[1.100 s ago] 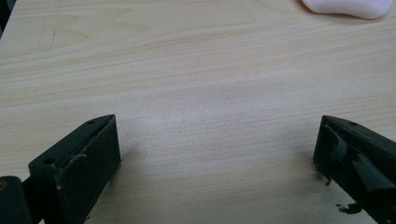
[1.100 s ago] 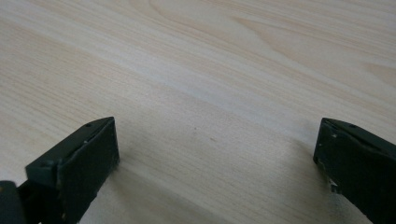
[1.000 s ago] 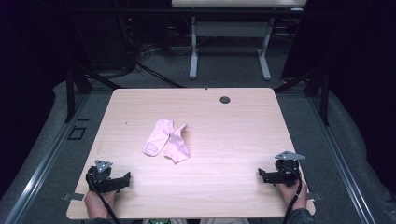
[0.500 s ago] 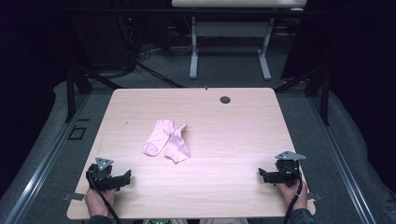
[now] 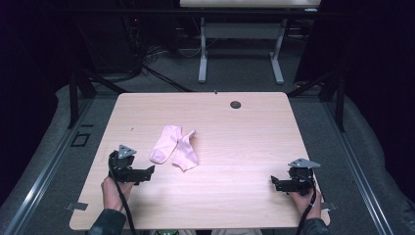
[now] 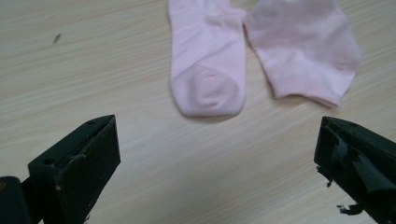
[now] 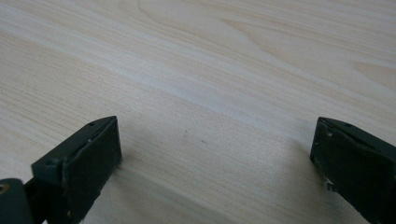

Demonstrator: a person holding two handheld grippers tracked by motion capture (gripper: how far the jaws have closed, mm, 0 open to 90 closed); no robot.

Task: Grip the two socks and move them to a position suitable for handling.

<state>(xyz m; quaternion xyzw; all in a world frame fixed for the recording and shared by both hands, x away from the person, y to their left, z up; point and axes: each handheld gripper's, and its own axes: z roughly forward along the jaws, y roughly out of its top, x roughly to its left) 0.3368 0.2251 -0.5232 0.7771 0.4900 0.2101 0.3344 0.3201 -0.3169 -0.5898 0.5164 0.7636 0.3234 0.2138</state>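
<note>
Two pink socks lie side by side on the light wooden table (image 5: 244, 142), left of its middle: one sock (image 5: 165, 144) to the left, the other sock (image 5: 187, 155) touching it on the right. My left gripper (image 5: 149, 170) is open just in front of them, empty, pointing right. In the left gripper view the left sock's (image 6: 208, 60) toe end and the right sock (image 6: 303, 51) lie a short way beyond the wide-apart jaws of the left gripper (image 6: 217, 133). My right gripper (image 5: 274, 183) sits near the front right corner, open over bare wood, as the right gripper (image 7: 215, 133) view confirms.
A dark round grommet (image 5: 236, 104) sits near the table's far edge. Bare wood spreads between the socks and the right gripper. Beyond the table a second desk's white legs (image 5: 202, 54) stand on the grey floor, with cables (image 5: 147, 49) in the dark at the back left.
My left gripper has moved forward and to the right, closer to the socks. The right gripper and the socks have stayed where they were.
</note>
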